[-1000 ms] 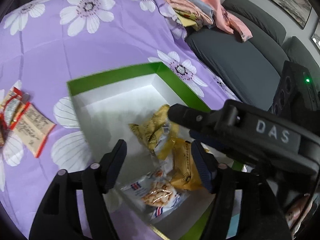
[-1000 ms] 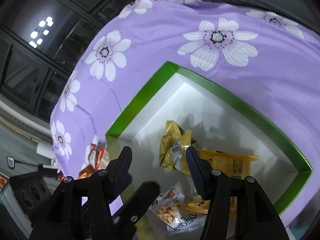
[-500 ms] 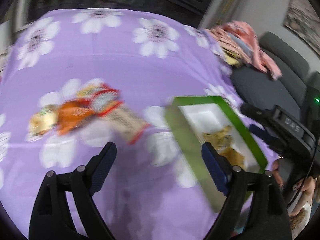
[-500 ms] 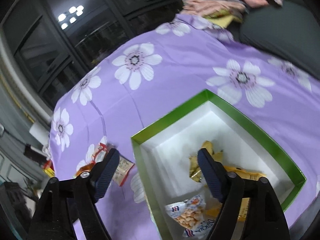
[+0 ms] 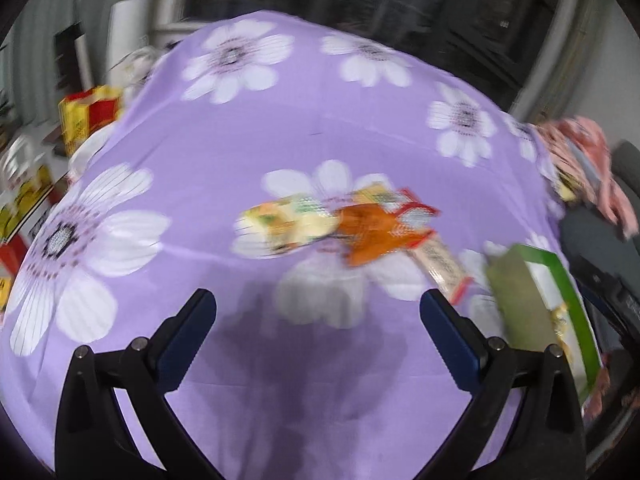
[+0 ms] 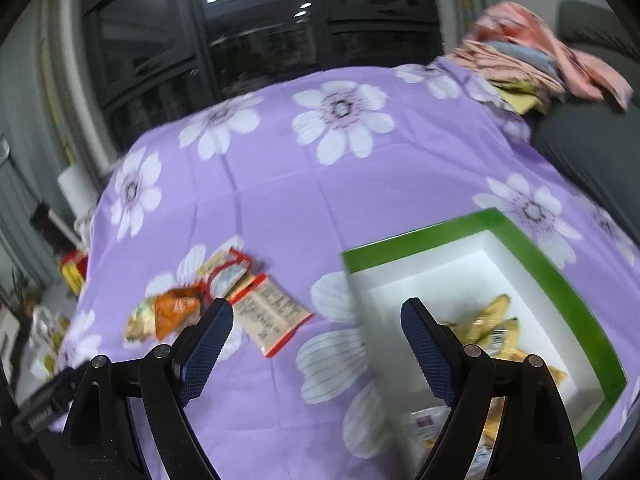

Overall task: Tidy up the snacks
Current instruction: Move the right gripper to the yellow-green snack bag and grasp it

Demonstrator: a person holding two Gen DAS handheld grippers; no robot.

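- Left wrist view is smeared by motion blur, so we cannot read any of the wrappers; the left gripper [image 5: 318,312] has its jaws opening wide, with only the purple flowered cloth [image 5: 280,128] between them.
- We see the loose snack packets [image 5: 340,224] in a small heap on the cloth beyond the fingers, well apart from them: a pale yellow one, an orange one and a red-edged one, overlapping.
- At the right edge the green-rimmed box [image 5: 560,276] is cut off and foreshortened, so we can barely make out its contents there.
- In the right wrist view the right gripper [image 6: 316,320] has its jaws opening too, nothing between them, above the cloth between the heap [image 6: 224,300] and the box [image 6: 420,240].
- Its right finger [image 6: 428,344] hides part of the yellow packets [image 6: 492,324] lying inside the white box.
- A pile of pink clothes [image 6: 532,60] lies on a grey sofa [image 6: 592,144] beyond the cloth.
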